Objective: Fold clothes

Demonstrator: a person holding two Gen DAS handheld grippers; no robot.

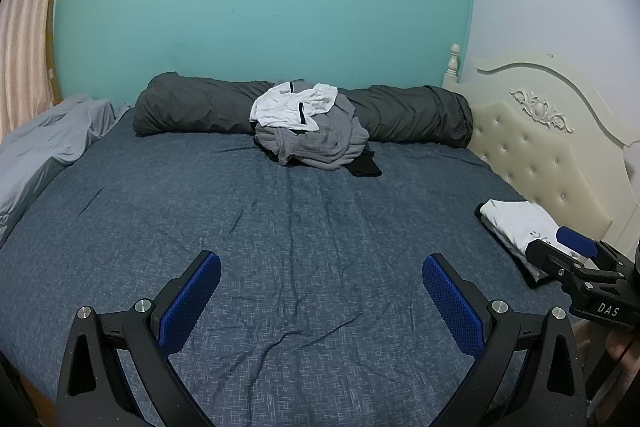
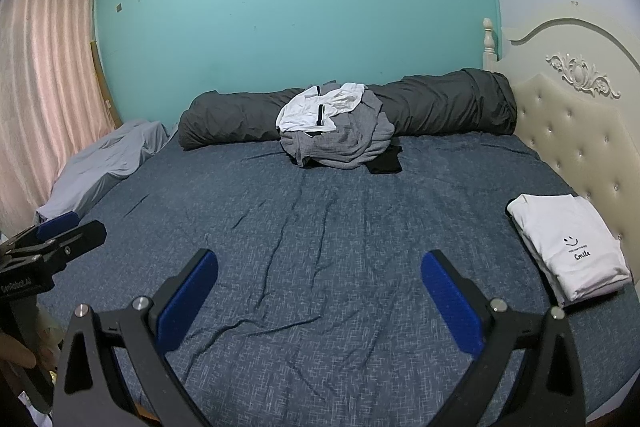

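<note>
Clothes: one unfolded heap (image 2: 340,125), one folded white shirt (image 2: 572,247).

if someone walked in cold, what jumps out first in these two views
First, the crumpled pile of clothes, white on grey with a black piece underneath, at the far middle of the blue bed, resting against a long dark grey bolster. Next, the folded white shirt with a smiley print by the cream headboard on the right. Both claws, left and right, hang open and empty over bare sheet.
</note>
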